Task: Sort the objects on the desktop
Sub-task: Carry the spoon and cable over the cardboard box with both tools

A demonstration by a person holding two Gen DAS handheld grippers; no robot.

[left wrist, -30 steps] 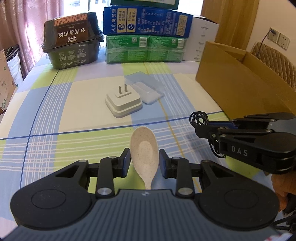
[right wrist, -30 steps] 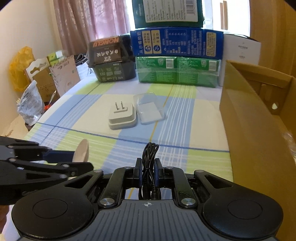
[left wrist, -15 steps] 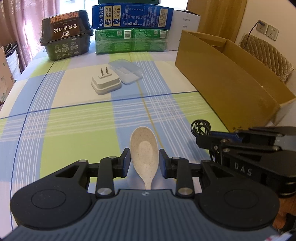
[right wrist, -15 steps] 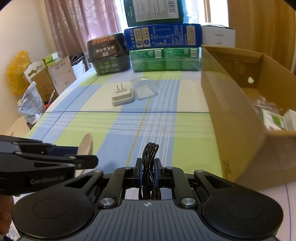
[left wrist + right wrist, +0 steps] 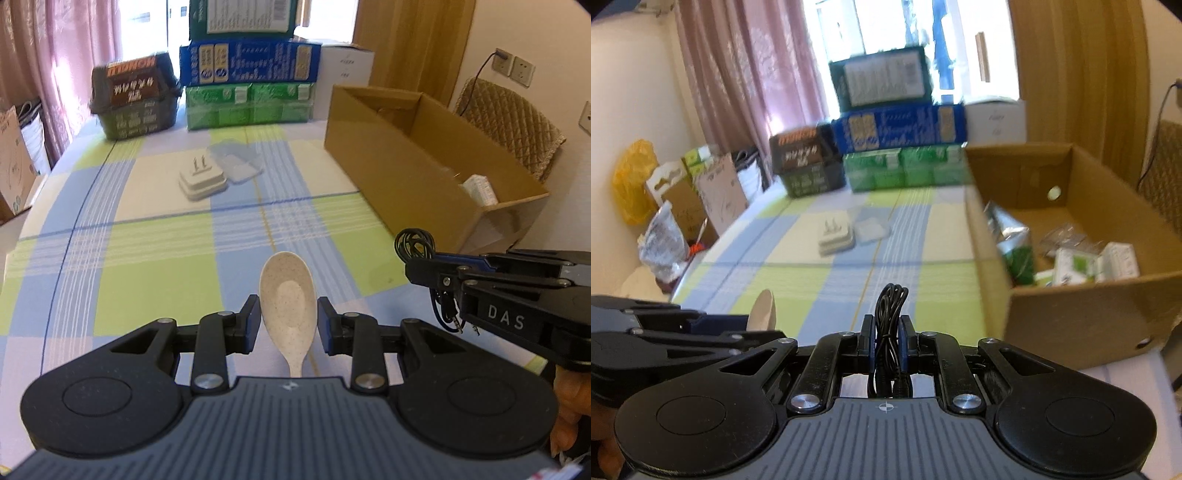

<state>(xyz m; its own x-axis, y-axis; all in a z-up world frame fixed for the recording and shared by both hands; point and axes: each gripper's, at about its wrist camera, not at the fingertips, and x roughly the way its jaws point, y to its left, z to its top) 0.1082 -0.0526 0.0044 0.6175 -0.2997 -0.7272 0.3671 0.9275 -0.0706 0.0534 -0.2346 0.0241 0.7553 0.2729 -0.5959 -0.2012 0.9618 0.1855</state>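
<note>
My left gripper [image 5: 288, 325] is shut on a beige speckled spoon [image 5: 288, 295], held above the checked tablecloth; the spoon also shows in the right wrist view [image 5: 762, 310]. My right gripper [image 5: 886, 332] is shut on a coiled black cable [image 5: 888, 314], to the right of the left gripper; the cable shows in the left wrist view [image 5: 417, 243]. An open cardboard box [image 5: 1082, 317] stands on the right and holds several packets. A white plug adapter [image 5: 201, 179] and a clear plastic case [image 5: 236, 164] lie mid-table.
Stacked blue and green boxes [image 5: 247, 88] and a dark noodle container [image 5: 136, 99] stand at the table's far end. Bags and cartons [image 5: 665, 206] sit on the floor to the left. A chair [image 5: 517, 129] is behind the cardboard box.
Both grippers have pulled back and risen with their loads, so the plug adapter and far boxes look farther off. The inside of the cardboard box has come into view.
</note>
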